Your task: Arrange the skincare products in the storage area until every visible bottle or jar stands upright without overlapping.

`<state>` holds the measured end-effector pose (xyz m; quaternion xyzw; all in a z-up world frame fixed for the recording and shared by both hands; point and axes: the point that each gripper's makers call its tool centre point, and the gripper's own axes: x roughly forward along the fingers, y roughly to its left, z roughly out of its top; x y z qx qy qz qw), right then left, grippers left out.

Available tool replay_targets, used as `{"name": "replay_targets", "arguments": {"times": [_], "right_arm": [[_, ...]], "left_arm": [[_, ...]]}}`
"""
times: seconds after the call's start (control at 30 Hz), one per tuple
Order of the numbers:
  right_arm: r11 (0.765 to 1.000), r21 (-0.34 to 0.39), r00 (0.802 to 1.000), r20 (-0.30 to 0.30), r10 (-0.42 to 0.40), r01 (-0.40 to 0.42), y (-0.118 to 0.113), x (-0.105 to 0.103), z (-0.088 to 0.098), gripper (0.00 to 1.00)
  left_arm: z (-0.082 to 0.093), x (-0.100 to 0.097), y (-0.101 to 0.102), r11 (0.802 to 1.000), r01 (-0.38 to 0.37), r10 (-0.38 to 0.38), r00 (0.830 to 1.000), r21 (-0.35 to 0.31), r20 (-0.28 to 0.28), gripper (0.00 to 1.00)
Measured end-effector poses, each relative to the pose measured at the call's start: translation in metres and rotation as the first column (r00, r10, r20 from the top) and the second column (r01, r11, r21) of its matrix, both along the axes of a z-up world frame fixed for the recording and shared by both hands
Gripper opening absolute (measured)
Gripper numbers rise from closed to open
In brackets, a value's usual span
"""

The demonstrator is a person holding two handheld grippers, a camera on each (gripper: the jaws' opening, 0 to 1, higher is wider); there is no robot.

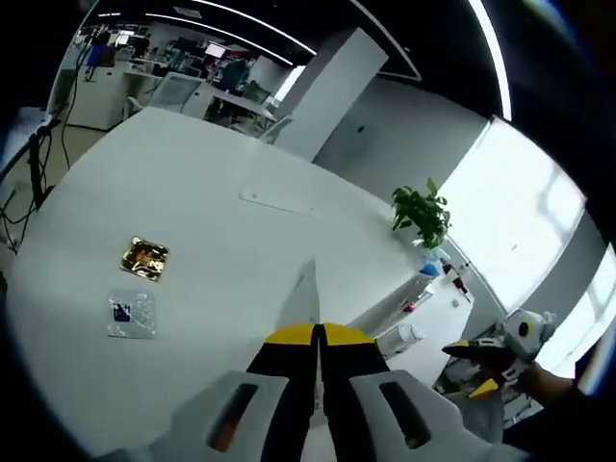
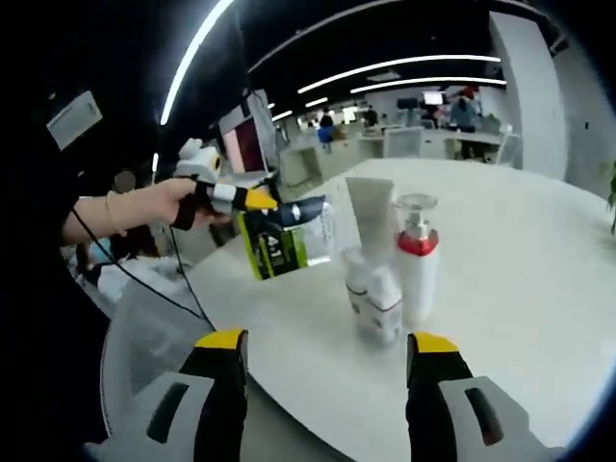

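The clear flat packet with a green-and-black label hangs clamped in the left gripper above the white round table's edge, just beside the upright white tube, red-collared pump bottle and small white bottles. To place it well, lower it into bare space beside them, level and upright, then release gently. The right gripper waits with fingers wide apart.

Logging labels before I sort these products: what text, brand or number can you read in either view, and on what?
No text is legible.
Green-and-black packet held in the left claw: print blurred.
Pump bottle, tube, small bottles: no readable labels.
Clear sachet, blue mark: too small.
Gold packet: nothing readable.
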<state>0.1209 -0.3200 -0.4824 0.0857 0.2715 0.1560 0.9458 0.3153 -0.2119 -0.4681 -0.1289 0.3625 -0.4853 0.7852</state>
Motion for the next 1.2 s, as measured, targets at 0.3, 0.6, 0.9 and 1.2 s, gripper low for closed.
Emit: {"name": "replay_targets", "arguments": {"times": [0.3,0.6,0.9,1.2], "right_arm": [[0.984,0.159,0.996,0.046,0.07,-0.077,0.046,0.017,0.011,0.71],[0.82,0.571,0.997,0.079,-0.001,-0.044,0.072,0.036,0.026,0.66],[0.629,0.774,0.993,0.112,-0.021,-0.074,0.081,0.052,0.04,0.53],[0.476,0.879,0.986,0.054,-0.156,0.027,0.07,0.07,0.031,0.46]], "left_arm": [[0.007,-0.019,-0.001,0.999,0.003,-0.004,0.999,-0.039,-0.035,0.0],[0.054,-0.053,-0.008,0.986,0.016,-0.029,0.997,-0.164,-0.078,0.0],[0.104,-0.073,-0.01,0.956,0.04,-0.068,0.994,-0.291,-0.086,0.0],[0.078,-0.063,0.016,0.982,0.016,-0.02,1.0,-0.189,-0.018,0.0]]}}
